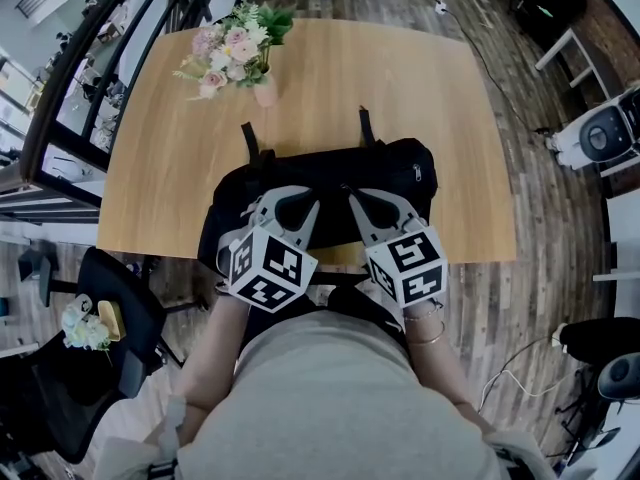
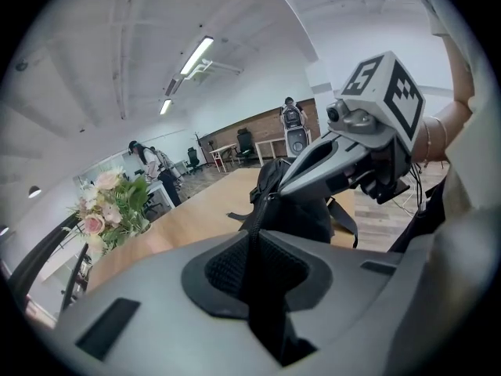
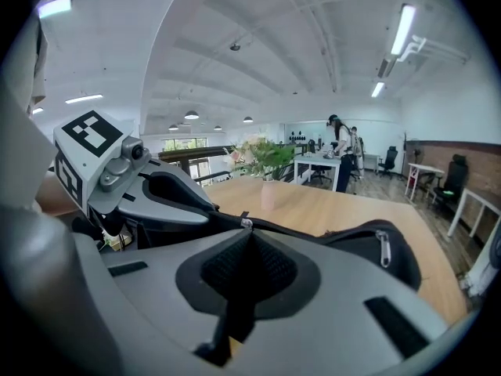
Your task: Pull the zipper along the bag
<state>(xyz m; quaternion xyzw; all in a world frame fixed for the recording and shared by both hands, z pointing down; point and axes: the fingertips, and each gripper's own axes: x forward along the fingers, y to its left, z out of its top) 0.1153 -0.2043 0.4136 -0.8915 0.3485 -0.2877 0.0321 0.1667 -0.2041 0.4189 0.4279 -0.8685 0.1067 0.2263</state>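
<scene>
A black bag (image 1: 400, 173) lies on the wooden table (image 1: 400, 78) at its near edge. Both grippers rest on the bag's top, side by side. My left gripper (image 1: 300, 196) is shut, with a fold of the bag's black fabric (image 2: 301, 210) pinched between its jaws (image 2: 254, 229). My right gripper (image 1: 352, 196) is shut as well, and a small silver zipper pull (image 3: 246, 224) sits right at its tip (image 3: 249, 232), on the zipper line along the bag's top. In the right gripper view the left gripper (image 3: 215, 210) stands close to the left. A second zipper pull (image 3: 383, 247) hangs on the bag's end.
A pink vase of flowers (image 1: 240, 53) stands on the table's far left. Two bag straps (image 1: 248, 140) reach toward the table's middle. A black chair (image 1: 110, 318) stands at the left of the person. Other people and desks are far off in the room.
</scene>
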